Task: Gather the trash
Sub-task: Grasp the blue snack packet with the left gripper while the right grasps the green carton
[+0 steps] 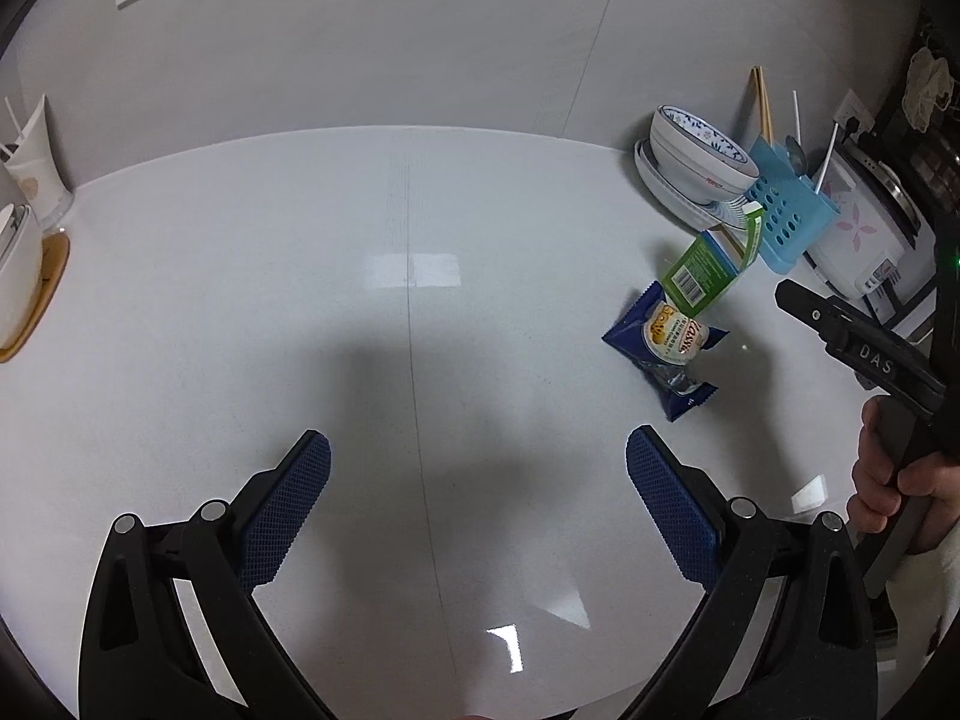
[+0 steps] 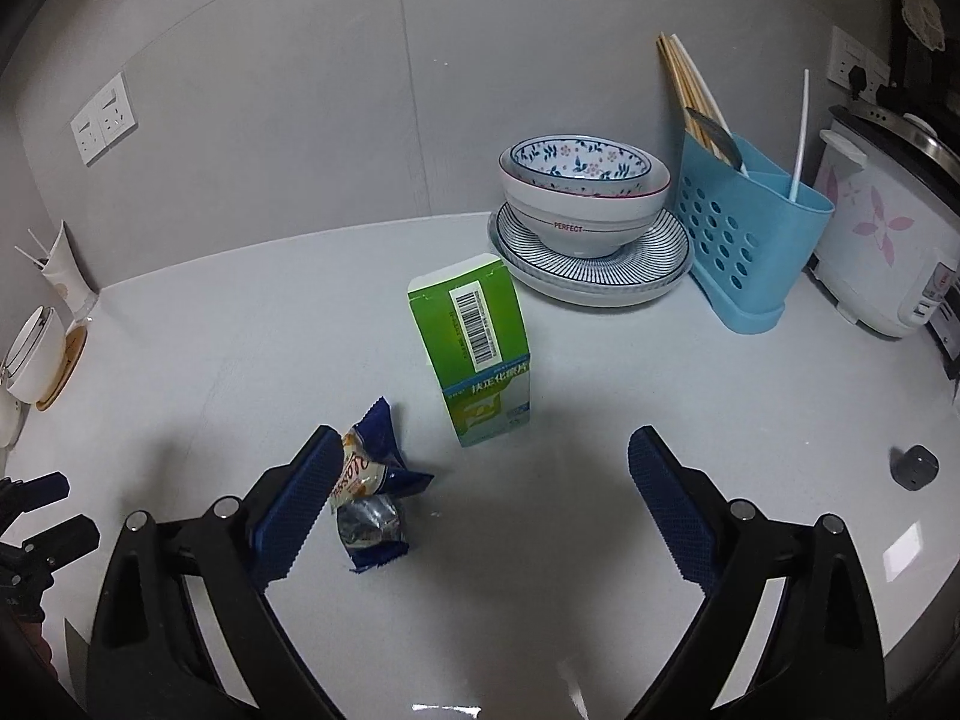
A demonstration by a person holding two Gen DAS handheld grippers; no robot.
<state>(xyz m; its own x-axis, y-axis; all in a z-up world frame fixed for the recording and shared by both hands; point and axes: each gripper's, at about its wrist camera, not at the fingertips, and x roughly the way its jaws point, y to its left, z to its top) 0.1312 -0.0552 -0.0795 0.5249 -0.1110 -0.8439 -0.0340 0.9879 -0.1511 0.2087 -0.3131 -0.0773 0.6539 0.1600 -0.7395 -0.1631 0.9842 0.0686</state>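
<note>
A crumpled blue snack wrapper (image 2: pixel 375 495) lies on the white counter (image 2: pixel 600 420), just right of my right gripper's left fingertip. A green and white carton (image 2: pixel 474 354) with a barcode lies just beyond it. My right gripper (image 2: pixel 480 480) is open and empty, low over the counter in front of both. In the left wrist view the wrapper (image 1: pixel 666 348) and the carton (image 1: pixel 705 270) lie to the right. My left gripper (image 1: pixel 477 480) is open and empty over bare counter, apart from both.
Stacked bowls on a striped plate (image 2: pixel 591 252) stand behind the carton. A blue utensil holder (image 2: pixel 744 234) and a white rice cooker (image 2: pixel 888 246) stand at the right. A small black object (image 2: pixel 915 465) lies far right. White cups (image 2: pixel 36 354) stand at the left wall.
</note>
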